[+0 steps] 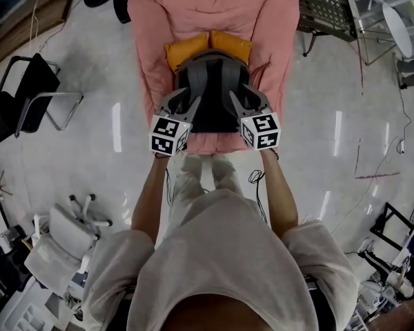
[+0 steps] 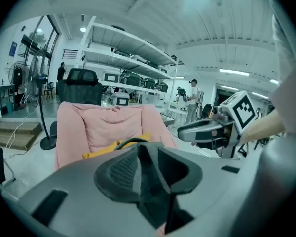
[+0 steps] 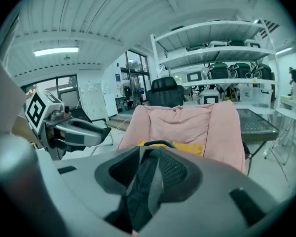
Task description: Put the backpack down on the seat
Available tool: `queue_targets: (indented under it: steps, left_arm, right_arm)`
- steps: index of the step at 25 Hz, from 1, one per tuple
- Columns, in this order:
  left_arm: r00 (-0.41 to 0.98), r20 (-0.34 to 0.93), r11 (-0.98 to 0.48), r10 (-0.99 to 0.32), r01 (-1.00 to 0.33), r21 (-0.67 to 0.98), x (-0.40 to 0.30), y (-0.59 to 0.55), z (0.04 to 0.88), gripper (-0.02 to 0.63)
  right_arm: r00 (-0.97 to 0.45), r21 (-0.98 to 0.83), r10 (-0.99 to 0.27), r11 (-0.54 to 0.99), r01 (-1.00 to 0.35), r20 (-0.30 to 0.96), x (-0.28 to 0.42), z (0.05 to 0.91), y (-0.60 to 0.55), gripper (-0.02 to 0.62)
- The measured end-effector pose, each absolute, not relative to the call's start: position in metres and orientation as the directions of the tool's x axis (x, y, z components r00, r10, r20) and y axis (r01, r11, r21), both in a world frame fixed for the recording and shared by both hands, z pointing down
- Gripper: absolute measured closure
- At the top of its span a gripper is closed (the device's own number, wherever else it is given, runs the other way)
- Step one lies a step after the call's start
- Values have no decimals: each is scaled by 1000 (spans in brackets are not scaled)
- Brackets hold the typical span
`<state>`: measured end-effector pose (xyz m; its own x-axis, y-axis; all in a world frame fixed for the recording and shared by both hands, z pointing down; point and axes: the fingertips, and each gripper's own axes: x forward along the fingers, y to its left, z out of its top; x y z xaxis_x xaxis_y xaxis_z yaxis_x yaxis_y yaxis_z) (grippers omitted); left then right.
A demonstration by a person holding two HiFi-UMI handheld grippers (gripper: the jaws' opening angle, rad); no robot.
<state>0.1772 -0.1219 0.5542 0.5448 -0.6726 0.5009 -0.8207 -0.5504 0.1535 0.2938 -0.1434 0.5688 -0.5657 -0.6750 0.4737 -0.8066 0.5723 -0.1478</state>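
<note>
An orange backpack (image 1: 193, 48) with a black and grey back panel rests on the seat of the pink padded chair (image 1: 276, 40), its dark shoulder straps toward me. My left gripper (image 1: 181, 104) is shut on the left strap (image 2: 148, 181), which runs between its pads. My right gripper (image 1: 245, 102) is shut on the right strap (image 3: 140, 191) in the same way. Each gripper view shows the backpack's orange top (image 2: 103, 151) (image 3: 187, 148) and its carry handle against the chair's backrest (image 2: 108, 122) (image 3: 187, 122). The bag's lower end is hidden behind the grippers.
A black folding chair (image 1: 27, 95) stands to the left and a white office chair (image 1: 65, 233) at lower left. A metal mesh table (image 1: 317, 5) is behind the pink chair on the right. Shelves with equipment (image 2: 128, 48) line the far wall. Shiny floor surrounds the chair.
</note>
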Motion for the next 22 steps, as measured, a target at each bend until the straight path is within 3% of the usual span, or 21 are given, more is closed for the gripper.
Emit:
queue_targets:
  steps: [9, 22]
  left_arm:
    - [541, 445, -566, -713, -819, 89, 176, -107, 493, 571]
    - [548, 393, -581, -738, -813, 43, 163, -107, 434, 589]
  right_arm:
    - [-522, -79, -746, 542, -837, 414, 300, 505, -129, 583]
    - [-504, -43, -802, 519, -854, 321, 305, 437, -127, 597]
